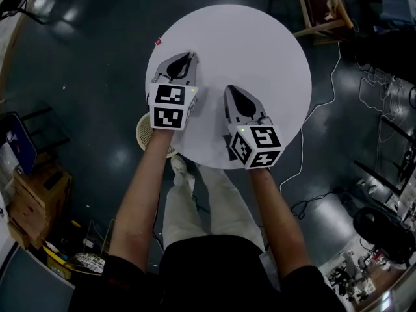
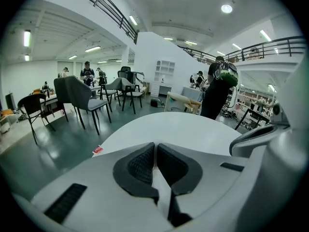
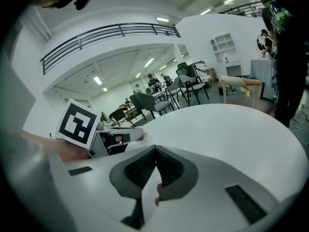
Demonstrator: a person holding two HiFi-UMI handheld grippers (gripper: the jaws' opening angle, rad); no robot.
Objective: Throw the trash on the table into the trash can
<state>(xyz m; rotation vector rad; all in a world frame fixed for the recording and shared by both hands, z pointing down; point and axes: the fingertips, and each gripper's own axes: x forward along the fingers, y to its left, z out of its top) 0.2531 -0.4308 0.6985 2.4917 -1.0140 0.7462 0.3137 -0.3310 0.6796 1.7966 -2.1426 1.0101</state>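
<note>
**Head view.** Your left gripper [image 1: 184, 60] and right gripper [image 1: 233, 93] sit side by side over the round white tabletop [image 1: 260, 51], both pointing toward its far side. The trash is a small red wrapper [image 1: 158, 41]. It lies at the far-left edge of the tabletop, left of and slightly beyond the left gripper's tips, and clear of them. A pale woven trash can [image 1: 143, 132] stands on the floor at the near left, partly under the tabletop's rim and just beside your left forearm. Only this view shows the trash can, and only this view shows both grippers set against the wrapper.

**Left gripper view.** The jaws are clenched, the pads meeting at their tips with nothing between them. The red wrapper [image 2: 98, 150] lies to the left of the jaws at the tabletop's edge, outside them and untouched. Here it shows a pale mark on the red, which the head view is too small to give. Part of your right gripper shows at the right.

**Right gripper view.** These jaws are clenched too, with the pads touching at the tips. A small reddish patch shows low in the gap behind the pads, and you cannot tell what it is. The left gripper's marker cube [image 3: 77, 123] stands near left over the tabletop. The wrapper shows only in the other two views.
</note>
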